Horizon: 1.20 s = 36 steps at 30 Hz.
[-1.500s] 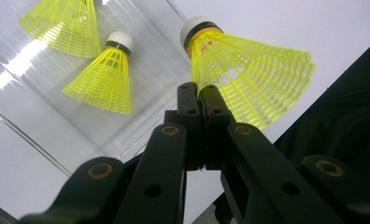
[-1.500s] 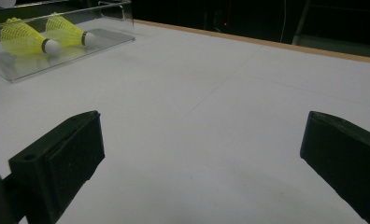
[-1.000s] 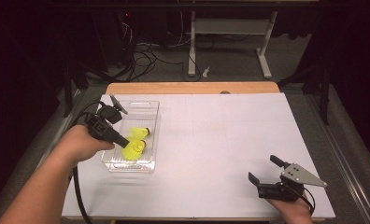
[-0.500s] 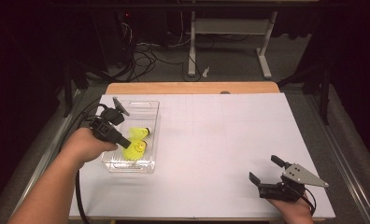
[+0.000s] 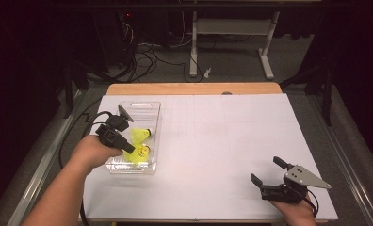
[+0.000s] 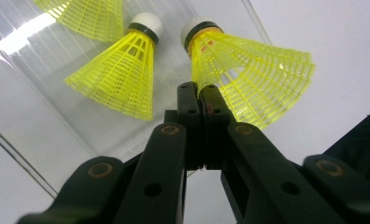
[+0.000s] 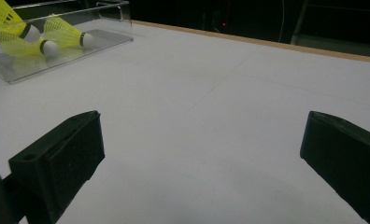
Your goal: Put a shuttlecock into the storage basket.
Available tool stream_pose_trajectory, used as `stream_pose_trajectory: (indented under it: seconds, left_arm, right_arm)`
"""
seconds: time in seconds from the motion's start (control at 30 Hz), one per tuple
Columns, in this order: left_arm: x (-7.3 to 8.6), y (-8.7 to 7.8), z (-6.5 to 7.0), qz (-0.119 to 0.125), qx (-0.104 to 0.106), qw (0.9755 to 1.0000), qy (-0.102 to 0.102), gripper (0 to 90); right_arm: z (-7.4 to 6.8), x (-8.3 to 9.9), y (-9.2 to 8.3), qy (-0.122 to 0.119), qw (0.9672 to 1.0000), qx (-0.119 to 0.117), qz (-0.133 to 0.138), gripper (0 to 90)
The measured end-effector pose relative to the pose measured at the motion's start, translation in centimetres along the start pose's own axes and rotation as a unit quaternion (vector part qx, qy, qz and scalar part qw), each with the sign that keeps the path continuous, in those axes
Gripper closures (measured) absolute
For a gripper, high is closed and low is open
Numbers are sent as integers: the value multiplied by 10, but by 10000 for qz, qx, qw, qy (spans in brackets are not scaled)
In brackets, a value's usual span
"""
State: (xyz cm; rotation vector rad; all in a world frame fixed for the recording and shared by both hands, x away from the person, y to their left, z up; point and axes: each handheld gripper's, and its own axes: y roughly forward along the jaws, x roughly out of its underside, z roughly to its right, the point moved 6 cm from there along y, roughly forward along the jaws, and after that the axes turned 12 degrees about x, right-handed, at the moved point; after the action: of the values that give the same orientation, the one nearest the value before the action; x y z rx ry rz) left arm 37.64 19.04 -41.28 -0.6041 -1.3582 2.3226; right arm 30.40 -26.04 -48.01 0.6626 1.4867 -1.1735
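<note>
A: Where is the left gripper [image 5: 128, 149] standing?

B: It is sitting at about 8 o'clock on the table [image 5: 213, 141], inside the clear plastic box [image 5: 147, 107]. The person's left hand [image 5: 93, 151] is holding it from the near side.

A: And its jaws?

B: In the left gripper view they are pressing together. The skirt edge of one yellow shuttlecock [image 6: 248, 74] is lying right at the tips, at 1 o'clock from them. It seems to be pinched between them, but I cannot tell this for sure.

A: Are other shuttlecocks lying in the box?

B: Yes. A second shuttlecock [image 6: 122, 74] is lying at 11 o'clock from the jaw tips, apart from them, with its white cork pointing away. A third one [image 6: 85, 14] is showing at the top edge, farther in the box.

A: What is the right gripper [image 5: 269, 175] doing?

B: It is resting at about 5 o'clock on the table, well apart from the box. Its jaws are standing wide open, with bare white table between them. In the right gripper view the box is appearing far off at 10 o'clock.
</note>
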Motion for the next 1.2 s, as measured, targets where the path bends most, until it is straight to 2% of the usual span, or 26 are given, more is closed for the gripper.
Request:
stream_pose_trajectory:
  seconds: [0.43, 0.87, 1.2]
  left_arm:
    - [6, 13, -9, 19, 46, 9998, -181, 892]
    - [11, 22, -17, 89, 62, 9996, -275, 892]
    - [16, 28, -22, 53, 125, 9995, -302, 890]
  right_arm:
    - [0, 0, 0, -5, 10000, -1, 3, 5]
    - [0, 0, 0, -21, 10000, -3, 3, 5]
    - [0, 0, 0, -16, 10000, -9, 0, 5]
